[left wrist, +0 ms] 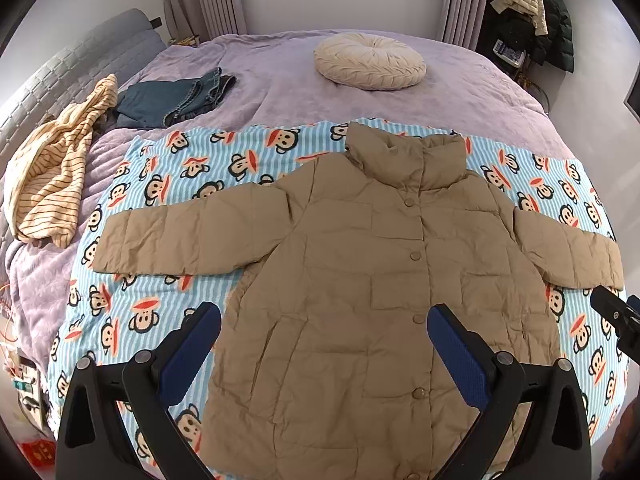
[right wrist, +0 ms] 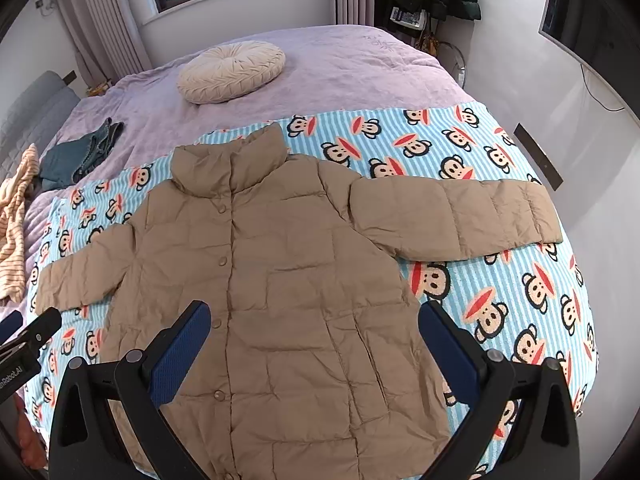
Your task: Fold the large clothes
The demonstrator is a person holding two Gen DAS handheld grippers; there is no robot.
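Note:
A tan puffer jacket [left wrist: 352, 280] [right wrist: 280, 280] lies flat and buttoned on a blue striped monkey-print blanket [left wrist: 132, 308] [right wrist: 500, 280], collar away from me, both sleeves spread out sideways. My left gripper [left wrist: 324, 320] hovers open above the jacket's lower front, blue pads wide apart with nothing between them. My right gripper [right wrist: 314, 318] also hangs open over the lower front, holding nothing. The right gripper's black tip [left wrist: 618, 316] shows at the right edge of the left wrist view; the left gripper's tip [right wrist: 28, 340] shows at the left edge of the right wrist view.
The blanket lies on a lilac bedspread [left wrist: 280, 76]. A round cream cushion [left wrist: 370, 60] sits beyond the collar. Folded jeans [left wrist: 176, 98] and a crumpled striped yellow garment [left wrist: 52, 172] lie at the far left. Dark coats [left wrist: 536, 20] hang in the far right corner.

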